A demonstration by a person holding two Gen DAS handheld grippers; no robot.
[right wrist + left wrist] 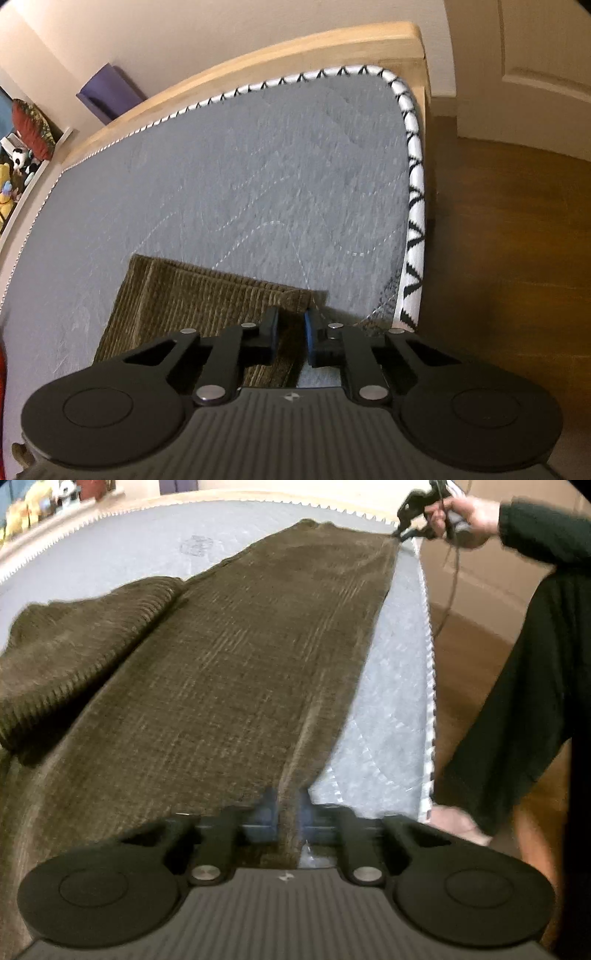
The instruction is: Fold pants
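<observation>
Olive-brown corduroy pants (236,657) lie stretched lengthwise on a grey quilted mattress (110,565). My left gripper (290,805) is shut on the near edge of the pants. My right gripper (400,531) shows far off in the left wrist view, held by a hand, pinching the far corner of the pants. In the right wrist view my right gripper (291,325) is shut on the corner of the pants hem (207,295). One pant leg (74,653) lies bunched at the left.
The mattress (258,166) has a white edge band with black zigzags (415,206) and sits in a wooden frame (295,48). Wooden floor (509,258) lies to the right. The person's dark-clothed leg (524,701) stands beside the bed. Toys (14,166) sit at left.
</observation>
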